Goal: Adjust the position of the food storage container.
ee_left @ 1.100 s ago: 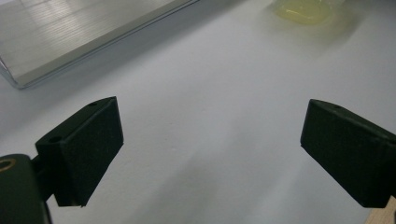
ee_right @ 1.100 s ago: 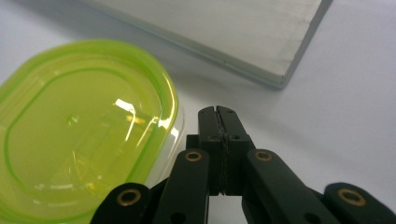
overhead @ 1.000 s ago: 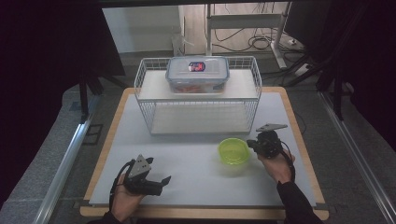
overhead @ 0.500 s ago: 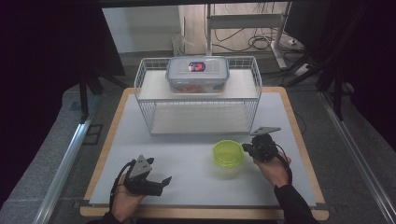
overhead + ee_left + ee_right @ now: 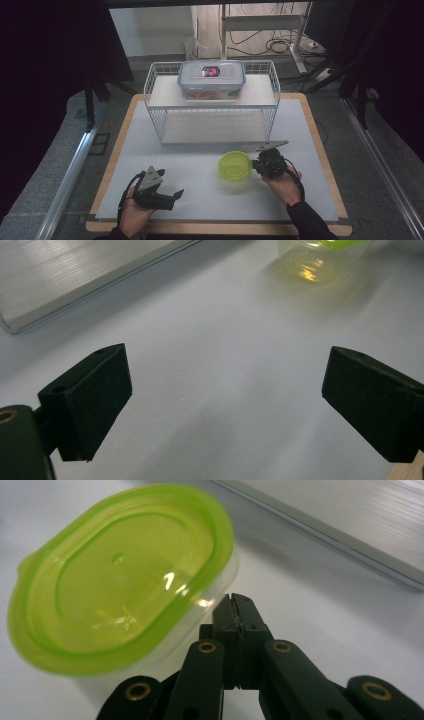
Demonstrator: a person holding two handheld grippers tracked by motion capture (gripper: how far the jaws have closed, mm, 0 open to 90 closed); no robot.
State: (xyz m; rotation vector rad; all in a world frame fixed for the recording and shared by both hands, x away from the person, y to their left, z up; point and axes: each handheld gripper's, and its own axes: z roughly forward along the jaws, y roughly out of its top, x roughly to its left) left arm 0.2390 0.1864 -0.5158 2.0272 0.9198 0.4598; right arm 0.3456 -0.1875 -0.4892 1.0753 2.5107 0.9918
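A small clear tub with a lime-green lid (image 5: 235, 166) stands on the white mat in front of the wire rack; it also shows in the right gripper view (image 5: 120, 575) and at the top of the left gripper view (image 5: 320, 260). My right gripper (image 5: 256, 165) is shut with nothing between its jaws. Its closed tips (image 5: 235, 602) rest against the tub's clear side wall. At the near left, my left gripper (image 5: 176, 195) lies low over the mat and points right. Its jaws are wide open around bare mat (image 5: 225, 390), well short of the tub.
A white wire rack (image 5: 155, 120) stands at the back of the mat, its metal base plate (image 5: 75, 275) (image 5: 350, 525) close behind the tub. A clear lidded food box (image 5: 211, 80) sits on its top shelf. The wooden table edge (image 5: 320, 150) frames the mat.
My right gripper has moved left, and the green-lidded tub has slid left ahead of it. The left gripper has stayed where it was.
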